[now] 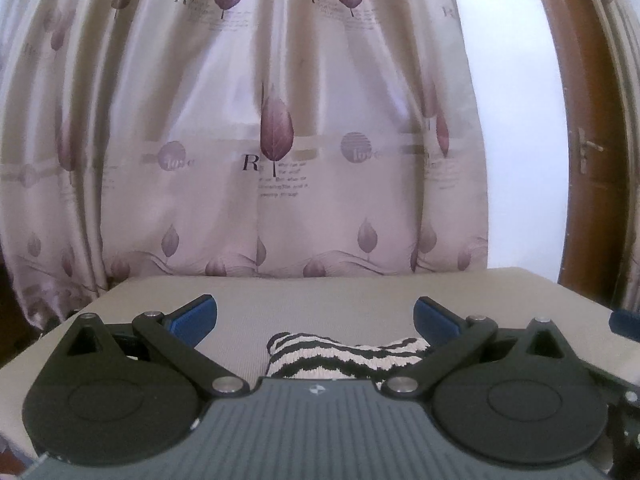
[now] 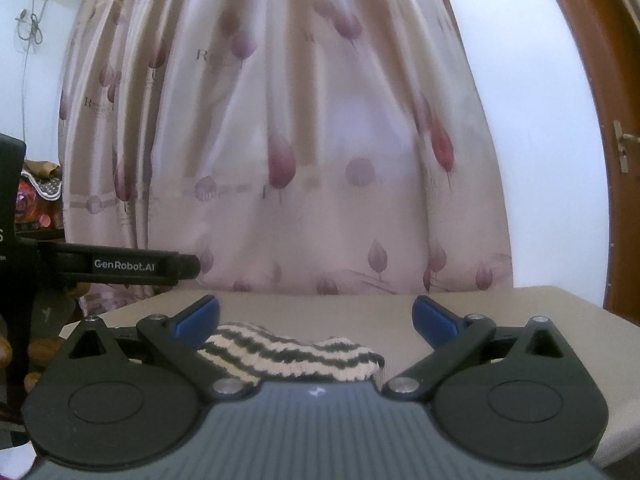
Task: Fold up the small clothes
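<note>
A small knitted garment with black and white zigzag stripes [image 1: 340, 354] lies on the beige table [image 1: 312, 300], close in front of my left gripper [image 1: 316, 318]. That gripper is open, its blue fingertips [image 1: 196, 316] spread wide with nothing between them. In the right wrist view the same striped garment [image 2: 296, 354] lies just ahead of my right gripper [image 2: 316, 318], nearer its left finger. The right gripper is open too and holds nothing. The near part of the garment is hidden behind each gripper's body.
A pale curtain with purple leaf prints [image 1: 276, 128] hangs just past the table's far edge [image 1: 304, 278]. A brown wooden door [image 1: 592, 140] stands at the right. The other gripper's black body [image 2: 100, 266] shows at the left of the right wrist view.
</note>
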Demonstrator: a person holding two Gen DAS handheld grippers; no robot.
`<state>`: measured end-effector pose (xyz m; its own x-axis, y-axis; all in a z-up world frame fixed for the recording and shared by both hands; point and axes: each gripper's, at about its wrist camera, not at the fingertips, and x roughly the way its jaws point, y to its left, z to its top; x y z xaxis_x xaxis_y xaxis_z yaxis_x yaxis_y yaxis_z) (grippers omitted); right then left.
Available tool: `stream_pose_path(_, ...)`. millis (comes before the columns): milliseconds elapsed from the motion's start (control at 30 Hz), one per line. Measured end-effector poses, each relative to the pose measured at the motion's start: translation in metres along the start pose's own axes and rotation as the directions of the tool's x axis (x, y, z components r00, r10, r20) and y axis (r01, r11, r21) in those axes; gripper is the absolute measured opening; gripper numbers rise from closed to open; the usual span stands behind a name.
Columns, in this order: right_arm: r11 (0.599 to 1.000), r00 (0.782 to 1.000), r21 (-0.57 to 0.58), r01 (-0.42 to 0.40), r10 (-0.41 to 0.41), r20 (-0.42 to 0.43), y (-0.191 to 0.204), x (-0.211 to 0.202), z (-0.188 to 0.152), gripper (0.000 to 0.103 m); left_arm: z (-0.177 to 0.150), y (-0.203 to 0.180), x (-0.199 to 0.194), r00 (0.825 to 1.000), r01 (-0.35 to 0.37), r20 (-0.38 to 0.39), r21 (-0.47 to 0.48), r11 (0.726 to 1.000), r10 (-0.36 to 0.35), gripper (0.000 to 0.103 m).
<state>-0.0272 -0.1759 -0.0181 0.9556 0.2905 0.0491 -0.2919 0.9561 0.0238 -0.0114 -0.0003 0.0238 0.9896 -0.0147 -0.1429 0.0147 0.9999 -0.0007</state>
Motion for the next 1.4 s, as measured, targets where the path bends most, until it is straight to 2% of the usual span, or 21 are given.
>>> stream_pose_path(267, 1.0, 1.0, 0.002, 0.008, -0.008, -0.027, 0.0, 0.002, -0.003, 0.103, -0.006, 0.0, 0.007, 0.998, 0.022, -0.066, -0.004, 1.0, -0.022, 0.103)
stream_pose_path(700, 1.0, 0.997, 0.002, 0.028, -0.028, -0.072, -0.002, 0.011, -0.009, 0.103, -0.021, 0.009, 0.026, 0.985, 0.007, -0.169, -0.046, 0.999, -0.015, 0.103)
stream_pose_path(1100, 0.998, 0.992, 0.007, 0.064, -0.063, -0.112, -0.003, 0.025, -0.012, 0.103, -0.03, 0.012, 0.037, 0.977, -0.002, -0.213, -0.051, 0.999, -0.009, 0.103)
stream_pose_path(1400, 0.998, 0.99, 0.001, 0.059, -0.059, -0.132, 0.001, 0.033, -0.013, 0.103, -0.033, 0.011, 0.041, 0.972, 0.007, -0.235, -0.054, 0.999, -0.019, 0.103)
